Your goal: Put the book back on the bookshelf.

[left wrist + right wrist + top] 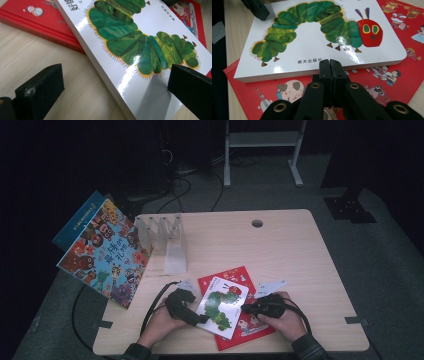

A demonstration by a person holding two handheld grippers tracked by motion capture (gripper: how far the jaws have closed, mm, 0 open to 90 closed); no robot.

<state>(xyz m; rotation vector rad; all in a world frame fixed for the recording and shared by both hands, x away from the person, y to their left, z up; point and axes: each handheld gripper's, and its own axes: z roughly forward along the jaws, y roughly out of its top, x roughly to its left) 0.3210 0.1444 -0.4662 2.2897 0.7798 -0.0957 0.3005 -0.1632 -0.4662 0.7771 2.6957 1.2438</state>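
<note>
We are straddling the caterpillar book (pixel 220 306) at lower center, on the red book (pixel 248 325): left gripper (pixel 112 85) wide around its corner, right gripper (pixel 330 67) closed, empty, at its edge. Lift and shelving in the acrylic rack (pixel 167 240) pending.

Clear rack (pixel 169 242), animal picture book (pixel 106 252)

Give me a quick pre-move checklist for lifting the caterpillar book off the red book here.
1. Left gripper jaws open around the caterpillar book's corner: ok.
2. Left pads pressing on the book: not ok, a gap shows on both sides in the left gripper view.
3. Right gripper shut, tips at the book's long edge: ok.
4. Right tips touching or under that edge: cannot tell.
5. Caterpillar book lying flat on the red book: ok.
6. Clear book stand well away from the hands: ok.
</note>
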